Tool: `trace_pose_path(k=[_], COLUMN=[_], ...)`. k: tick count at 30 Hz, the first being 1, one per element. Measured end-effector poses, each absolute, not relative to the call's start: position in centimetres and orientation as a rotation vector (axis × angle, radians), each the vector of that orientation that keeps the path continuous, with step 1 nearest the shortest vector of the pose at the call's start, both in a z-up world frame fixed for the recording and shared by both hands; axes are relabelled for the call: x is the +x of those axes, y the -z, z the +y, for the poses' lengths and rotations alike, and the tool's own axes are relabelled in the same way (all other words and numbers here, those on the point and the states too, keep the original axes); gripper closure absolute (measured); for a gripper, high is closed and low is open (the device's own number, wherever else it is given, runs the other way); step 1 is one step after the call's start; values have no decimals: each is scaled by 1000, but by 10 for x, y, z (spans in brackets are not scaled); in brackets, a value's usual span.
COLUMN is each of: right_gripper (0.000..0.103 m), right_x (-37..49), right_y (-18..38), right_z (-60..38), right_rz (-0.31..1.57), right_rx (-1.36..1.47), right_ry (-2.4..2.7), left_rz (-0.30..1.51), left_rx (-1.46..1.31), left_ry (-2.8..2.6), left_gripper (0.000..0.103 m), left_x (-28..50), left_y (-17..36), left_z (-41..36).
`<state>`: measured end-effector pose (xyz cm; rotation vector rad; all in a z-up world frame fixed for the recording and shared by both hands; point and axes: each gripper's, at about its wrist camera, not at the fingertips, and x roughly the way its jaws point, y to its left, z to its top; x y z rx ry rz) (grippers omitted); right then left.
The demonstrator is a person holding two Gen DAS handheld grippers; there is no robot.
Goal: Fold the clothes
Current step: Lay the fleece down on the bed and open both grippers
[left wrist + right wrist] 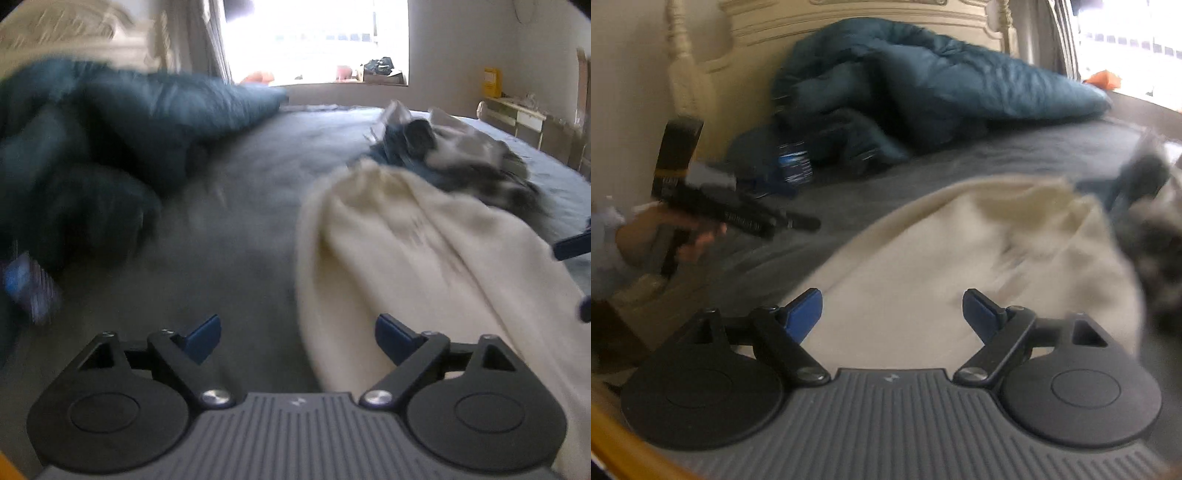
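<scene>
Looking past my left claw (297,336), spread wide and empty, the cream garment (406,251) stretches lengthwise away on the bed (240,177), right of centre. My right claw (892,314), likewise apart, alone shows the hand (690,236), seemingly gripping the other tool.

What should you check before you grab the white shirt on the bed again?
1. Left gripper open with nothing in it: ok.
2. Right gripper open with nothing in it: ok.
3. Cream shirt lying on the bed in front of both grippers: ok.
4. Shirt spread flat: not ok, it is bunched at the far end.
5. Shirt clear of the grey clothes pile: cannot tell, their edges look as if they meet.
6. Blue duvet out of the way: ok.
</scene>
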<state>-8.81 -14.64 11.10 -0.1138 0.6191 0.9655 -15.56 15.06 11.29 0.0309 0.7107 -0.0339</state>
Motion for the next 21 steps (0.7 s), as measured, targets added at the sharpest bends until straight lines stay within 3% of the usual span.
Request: trace_pose_path(k=[8, 21], right_gripper=[21, 23], right_x=[-146, -169], right_y=[-55, -77], right_z=[-121, -189], right_rz=[765, 680], right_rx=[-202, -411], right_ry=[-925, -221], left_rz=[768, 743], left_rx=[-409, -503], left_ry=[232, 336], left_gripper=[37, 45], left_x=[-226, -239], left_y=[-47, -40], left_z=[173, 179])
